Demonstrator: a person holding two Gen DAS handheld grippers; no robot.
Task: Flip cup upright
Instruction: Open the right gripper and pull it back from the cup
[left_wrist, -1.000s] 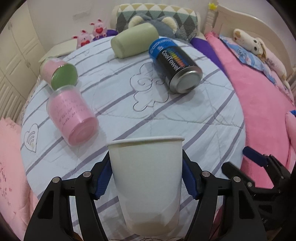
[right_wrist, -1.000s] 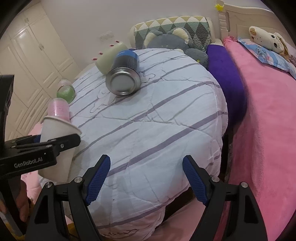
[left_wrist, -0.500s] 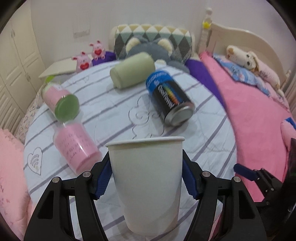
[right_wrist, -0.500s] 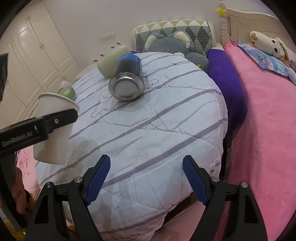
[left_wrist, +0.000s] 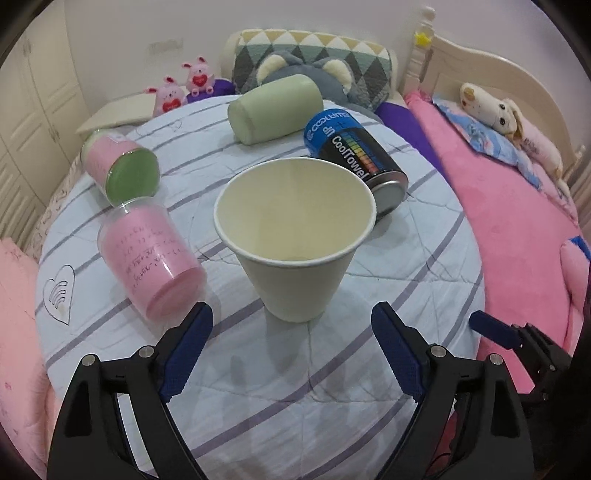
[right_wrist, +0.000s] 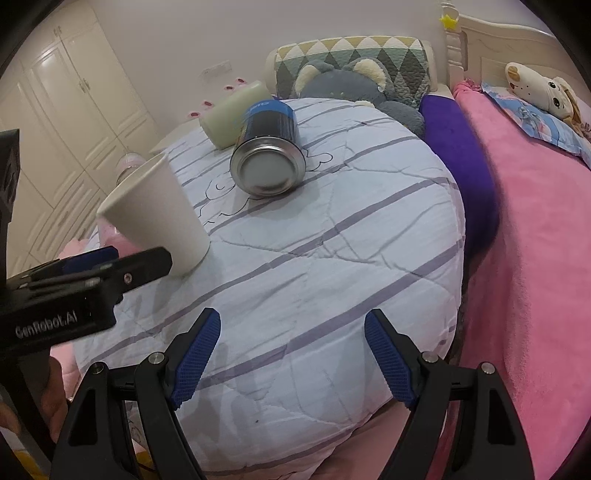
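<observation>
A white paper cup (left_wrist: 295, 240) stands upright, mouth up, on the striped round cushion (left_wrist: 332, 369). My left gripper (left_wrist: 291, 343) is open and empty, drawn back just in front of the cup, apart from it. The cup also shows in the right wrist view (right_wrist: 159, 218) at the left, with the left gripper's body (right_wrist: 74, 295) in front of it. My right gripper (right_wrist: 291, 350) is open and empty over the cushion's near right part (right_wrist: 332, 258).
On the cushion lie a blue and black can (left_wrist: 354, 162), a pale green cup (left_wrist: 273, 107), a pink tumbler (left_wrist: 151, 258) and a pink cup with a green base (left_wrist: 122, 166). A pink bed (left_wrist: 517, 221) lies right, pillows and plush toys behind.
The left gripper held the cup in the air. It has set the cup down upright on the cushion, opened and pulled back. The right gripper has barely moved.
</observation>
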